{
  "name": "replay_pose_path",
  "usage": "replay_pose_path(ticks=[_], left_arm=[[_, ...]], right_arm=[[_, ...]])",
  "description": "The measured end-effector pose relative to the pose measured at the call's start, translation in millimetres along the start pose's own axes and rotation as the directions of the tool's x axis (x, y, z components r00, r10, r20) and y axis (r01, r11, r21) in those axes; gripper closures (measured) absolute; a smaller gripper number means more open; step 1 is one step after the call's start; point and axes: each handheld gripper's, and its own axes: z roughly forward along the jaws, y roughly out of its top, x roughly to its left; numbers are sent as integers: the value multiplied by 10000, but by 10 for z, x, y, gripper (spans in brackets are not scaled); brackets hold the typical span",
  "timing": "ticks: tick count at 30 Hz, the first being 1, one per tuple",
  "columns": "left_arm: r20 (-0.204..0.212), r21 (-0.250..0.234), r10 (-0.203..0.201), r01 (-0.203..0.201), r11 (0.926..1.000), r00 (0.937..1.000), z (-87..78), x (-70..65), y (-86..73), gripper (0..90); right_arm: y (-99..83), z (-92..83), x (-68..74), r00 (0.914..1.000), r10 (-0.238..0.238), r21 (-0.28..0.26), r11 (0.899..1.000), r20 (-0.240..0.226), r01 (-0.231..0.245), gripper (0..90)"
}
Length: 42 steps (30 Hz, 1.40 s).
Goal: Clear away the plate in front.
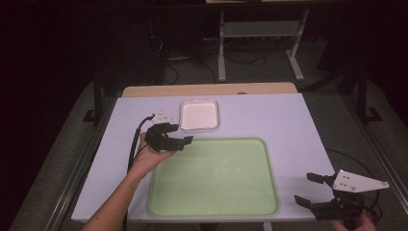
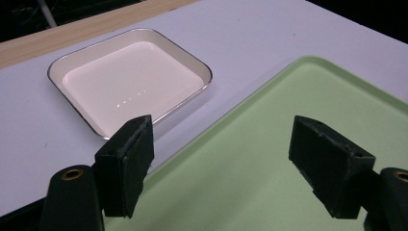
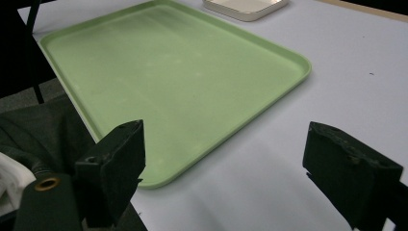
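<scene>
A large pale green tray (image 1: 262,159) lies on the white table, with nothing in it. Just beyond its far left corner sits a small white tray (image 1: 199,115), also bare inside. My left gripper (image 1: 179,133) hovers open at the green tray's far left corner; in the left gripper view its jaws frame the green tray's rim (image 2: 250,96) with the white tray (image 2: 130,77) ahead. My right gripper (image 1: 308,188) is open over the table's near right corner, right of the green tray (image 3: 159,72). The white tray (image 3: 245,8) shows far off in the right gripper view.
The white table (image 1: 298,125) has a wooden strip (image 1: 207,89) along its far edge. Behind it stands a white frame (image 1: 260,38) on a dark floor with cables. The table's near edge lies close to my right gripper.
</scene>
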Motion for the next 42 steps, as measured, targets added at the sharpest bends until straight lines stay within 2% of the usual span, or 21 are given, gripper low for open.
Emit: replay_pose_path(ticks=[15,20,29,38,42], left_arm=[[-105,232,-48,51,9997,9999,155,186,168,238],[-64,254,174,-172,9995,9998,202,232,233,235],[-128,435,171,-165,9989,9998,332,344,395,235],[-336,392,-373,386,9985,9987,473,527,532,236],[-660,555,-668,705,9960,9956,574,645,579,244]], right_arm=[[-1,1,-8,10000,16,-20,10000,8,-15,139],[-7,-1,-19,10000,37,-4,10000,-3,-37,139],[-7,-2,-26,10000,52,2,10000,14,-52,139],[-4,-4,-30,10000,55,-14,10000,5,-55,139],[-4,0,-25,10000,66,5,10000,3,-66,140]])
